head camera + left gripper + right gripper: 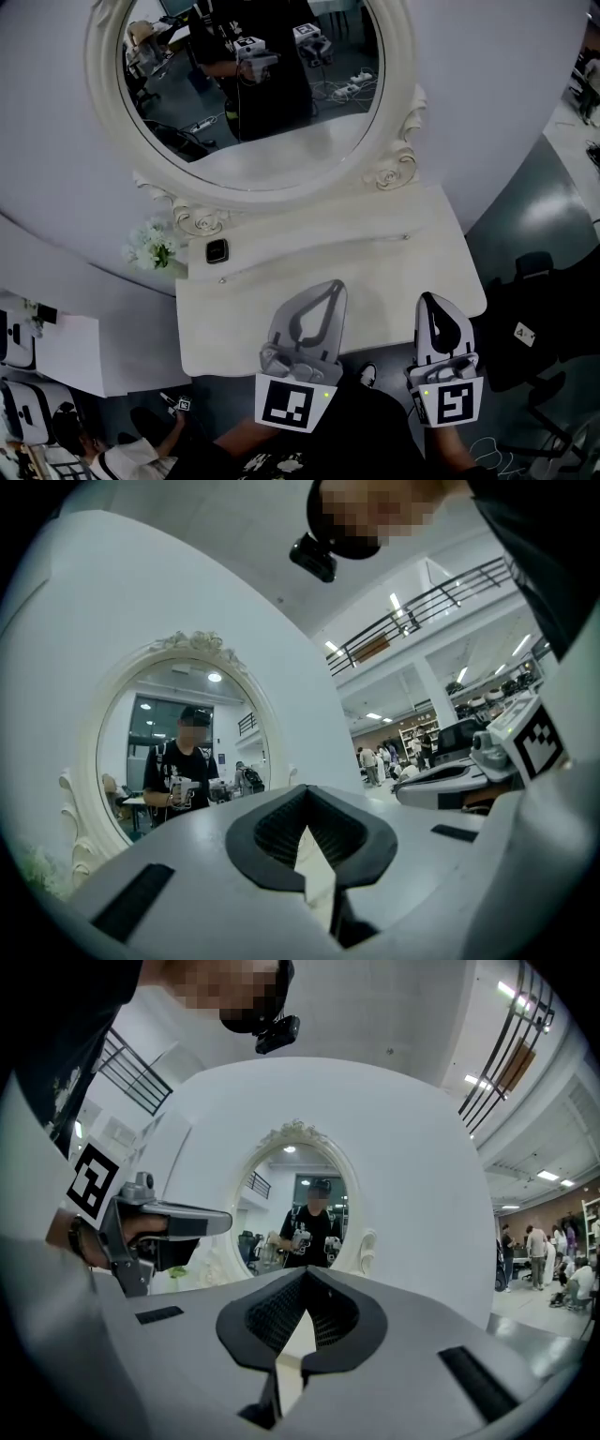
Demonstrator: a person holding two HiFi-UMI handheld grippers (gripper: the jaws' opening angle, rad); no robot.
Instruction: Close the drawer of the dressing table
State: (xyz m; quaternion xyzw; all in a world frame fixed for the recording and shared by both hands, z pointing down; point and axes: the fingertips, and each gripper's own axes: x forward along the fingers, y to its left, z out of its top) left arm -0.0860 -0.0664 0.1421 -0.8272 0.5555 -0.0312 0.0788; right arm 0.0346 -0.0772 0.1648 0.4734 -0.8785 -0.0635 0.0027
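In the head view, two grippers are seen over the front edge of the dressing table: the left gripper and the right gripper. Each carries one marker cube printed with square patterns only. Beyond them are one oval mirror, one black square object and one bunch of white flowers. The drawer cannot be told apart from above.

In the left gripper view, the jaws are seen pressed together with nothing between them, and the right gripper appears beside them.

In the right gripper view, the jaws are likewise closed and empty, with the mirror straight ahead.

Mirror stands at back of dressing table. Small device on tabletop, back-L corner, by mirror base; flowers just L of it. L gripper over front edge, mid; R gripper to its R, nr front-R corner.
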